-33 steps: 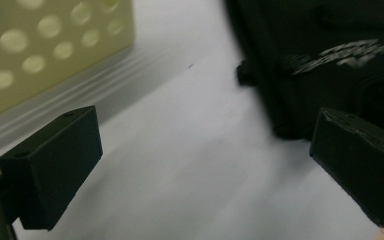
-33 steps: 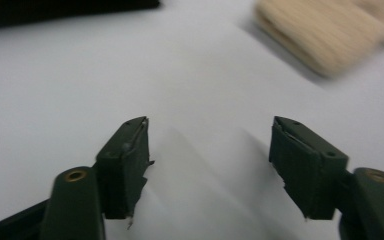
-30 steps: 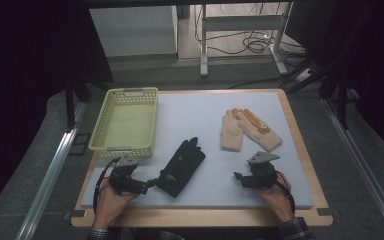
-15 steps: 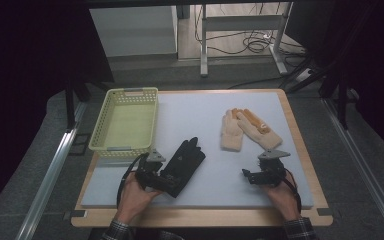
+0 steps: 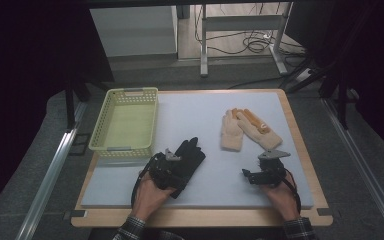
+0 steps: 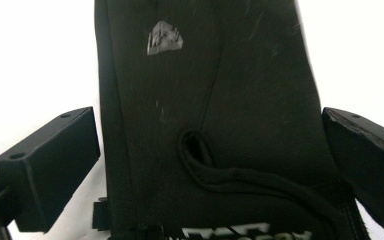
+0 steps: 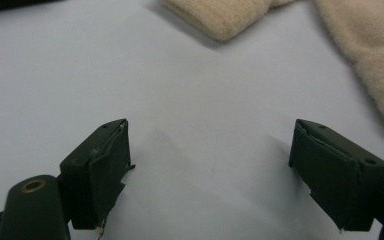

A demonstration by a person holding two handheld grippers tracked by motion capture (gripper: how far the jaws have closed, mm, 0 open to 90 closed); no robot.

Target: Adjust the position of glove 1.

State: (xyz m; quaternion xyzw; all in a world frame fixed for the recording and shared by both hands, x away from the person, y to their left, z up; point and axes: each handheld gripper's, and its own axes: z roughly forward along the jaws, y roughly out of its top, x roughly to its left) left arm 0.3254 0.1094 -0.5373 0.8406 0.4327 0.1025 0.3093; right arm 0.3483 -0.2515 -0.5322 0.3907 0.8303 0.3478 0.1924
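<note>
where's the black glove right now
In the high view the black glove lies at the table's front left, just right of the yellow basket; the left gripper has its open jaws on either side of the glove's cuff.

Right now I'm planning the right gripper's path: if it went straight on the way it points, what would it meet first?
Probably the beige gloves; the open right gripper has only bare mat before them.
</note>
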